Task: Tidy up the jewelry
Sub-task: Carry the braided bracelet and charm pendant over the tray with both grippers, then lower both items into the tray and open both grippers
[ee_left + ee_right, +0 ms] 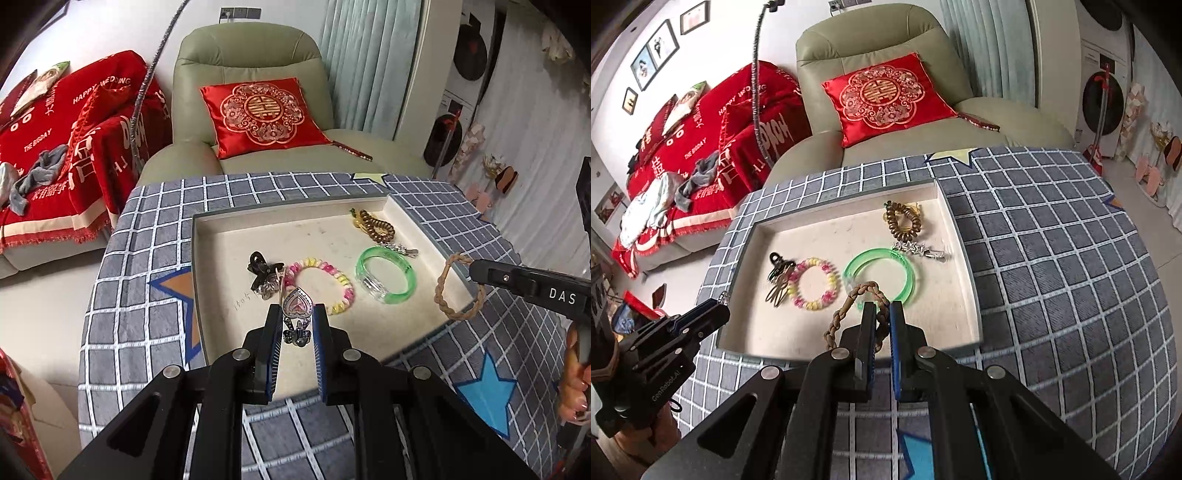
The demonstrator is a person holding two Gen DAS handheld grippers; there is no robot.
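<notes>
The left gripper [297,314] clamps a heart pendant [296,306]; the right gripper [882,314] clamps a braided bracelet [849,314] above the tray [964,251].

A shallow tray [964,258] lies on the worktop [1052,258], with an armchair [868,48] behind it at twelve o'clock and a sofa [713,122] at ten. In the tray, a hair claw [777,263] lies at nine o'clock, touching a beaded bracelet [812,284] to its right; a bangle [882,278] lies right of that, a coiled hair tie [904,221] behind it at one o'clock, and a clip [919,251] between them.
</notes>
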